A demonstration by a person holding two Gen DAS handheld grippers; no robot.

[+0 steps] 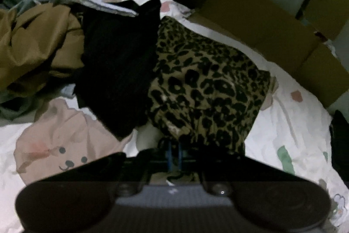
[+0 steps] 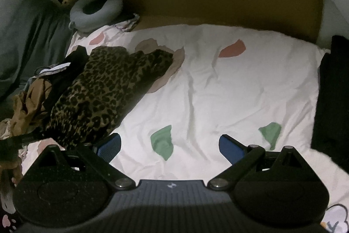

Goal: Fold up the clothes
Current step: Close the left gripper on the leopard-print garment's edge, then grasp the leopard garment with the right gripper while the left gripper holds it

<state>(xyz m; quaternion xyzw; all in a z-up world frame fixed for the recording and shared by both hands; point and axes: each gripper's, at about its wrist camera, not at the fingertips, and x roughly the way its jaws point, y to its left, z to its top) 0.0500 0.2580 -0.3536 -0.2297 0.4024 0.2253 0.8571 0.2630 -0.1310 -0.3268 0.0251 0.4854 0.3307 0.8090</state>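
the left gripper (image 1: 174, 156) has its blue pads pressed close together on the near edge of the leopard-print brown and black cloth (image 1: 205, 84), which lies on the white printed bed cover (image 2: 218, 84). the grip looks narrow, so the thin cloth may slip out when lifted, or drag the black garment (image 1: 117, 62) touching its side. the right gripper (image 2: 170, 147) stands wide open above the bed cover and holds nothing. farther back lies the crumpled tan fabric (image 1: 37, 43).
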